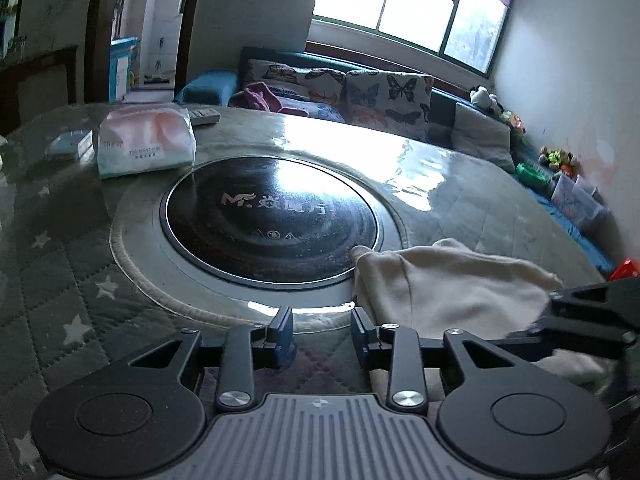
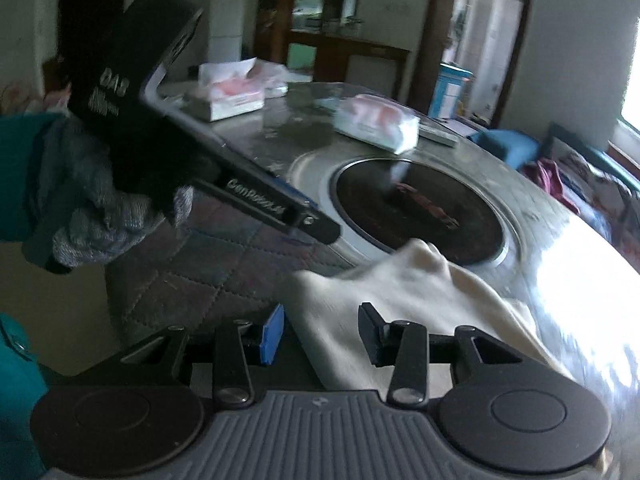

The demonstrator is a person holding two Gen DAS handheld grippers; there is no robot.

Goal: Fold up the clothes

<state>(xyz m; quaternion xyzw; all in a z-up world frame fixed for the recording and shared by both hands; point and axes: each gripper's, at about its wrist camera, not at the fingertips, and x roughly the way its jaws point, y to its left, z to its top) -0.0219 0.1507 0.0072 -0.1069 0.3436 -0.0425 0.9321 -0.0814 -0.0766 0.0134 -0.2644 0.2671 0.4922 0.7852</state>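
A cream garment lies bunched on the round table's quilted cover, its corner over the rim of the black inset hotplate. My left gripper is open just left of the garment, with only the table cover showing between its fingers. The right wrist view shows that gripper held by a grey-gloved hand. My right gripper is open over the near edge of the garment; the cloth lies below and between the fingers, and the pads do not press on it. It appears blurred at the right edge.
A soft tissue pack and a remote lie at the table's far left. A second tissue pack sits further back. A sofa with butterfly cushions runs behind the table under the window.
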